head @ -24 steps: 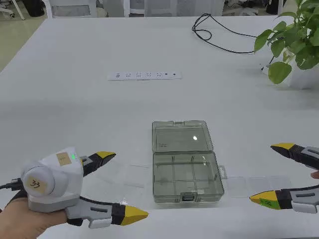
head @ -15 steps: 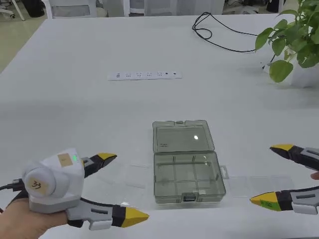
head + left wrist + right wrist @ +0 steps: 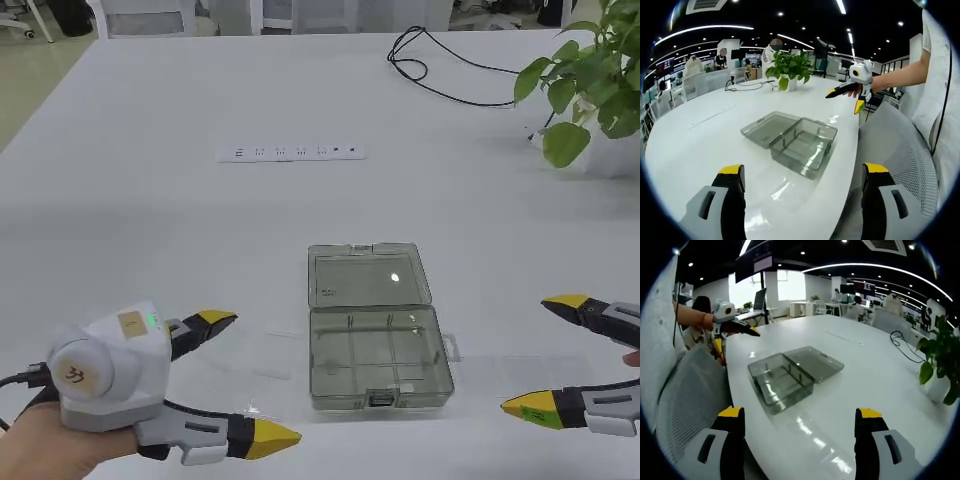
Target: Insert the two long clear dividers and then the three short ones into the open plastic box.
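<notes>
White table (image 3: 150, 220) bears open box (image 3: 378, 350); left gripper (image 3: 253, 377) label perhaps "37".

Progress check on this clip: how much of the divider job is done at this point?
Done: the plastic box lies open, lid flat behind it. Faint lines cross its inside; seated dividers or moulded guides, I cannot tell. In hand: nothing; left gripper and right gripper are open and empty. Left: clear pieces lie flat on the table on both sides of the box, not yet picked up.
</notes>
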The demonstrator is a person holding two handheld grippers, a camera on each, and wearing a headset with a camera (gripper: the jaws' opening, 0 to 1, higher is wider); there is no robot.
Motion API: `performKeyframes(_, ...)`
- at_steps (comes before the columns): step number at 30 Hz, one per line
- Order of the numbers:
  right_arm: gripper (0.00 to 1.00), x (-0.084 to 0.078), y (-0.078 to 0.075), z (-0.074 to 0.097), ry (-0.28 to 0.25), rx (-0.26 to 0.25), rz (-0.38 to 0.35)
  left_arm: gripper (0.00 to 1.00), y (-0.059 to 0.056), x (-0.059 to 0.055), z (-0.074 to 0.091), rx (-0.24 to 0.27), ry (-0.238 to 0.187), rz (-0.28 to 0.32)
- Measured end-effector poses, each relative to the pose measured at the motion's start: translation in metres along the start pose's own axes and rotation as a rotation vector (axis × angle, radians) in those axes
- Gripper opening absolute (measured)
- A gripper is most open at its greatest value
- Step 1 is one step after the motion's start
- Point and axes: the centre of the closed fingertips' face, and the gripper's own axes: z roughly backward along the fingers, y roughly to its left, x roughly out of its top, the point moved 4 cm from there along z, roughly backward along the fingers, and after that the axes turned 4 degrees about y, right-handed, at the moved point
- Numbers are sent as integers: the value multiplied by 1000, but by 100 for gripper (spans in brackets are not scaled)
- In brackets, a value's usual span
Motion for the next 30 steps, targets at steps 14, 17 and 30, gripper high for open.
performKeyframes(14,92,3,0,1,1,-1,4,100,1,-1,1,2,-1,4)
performKeyframes(17,92,3,0,1,3,0,5,100,1,-1,0,3,-1,4)
performKeyframes(30,92,3,0,1,2,-2,5,100,1,-1,0,3,1,3)
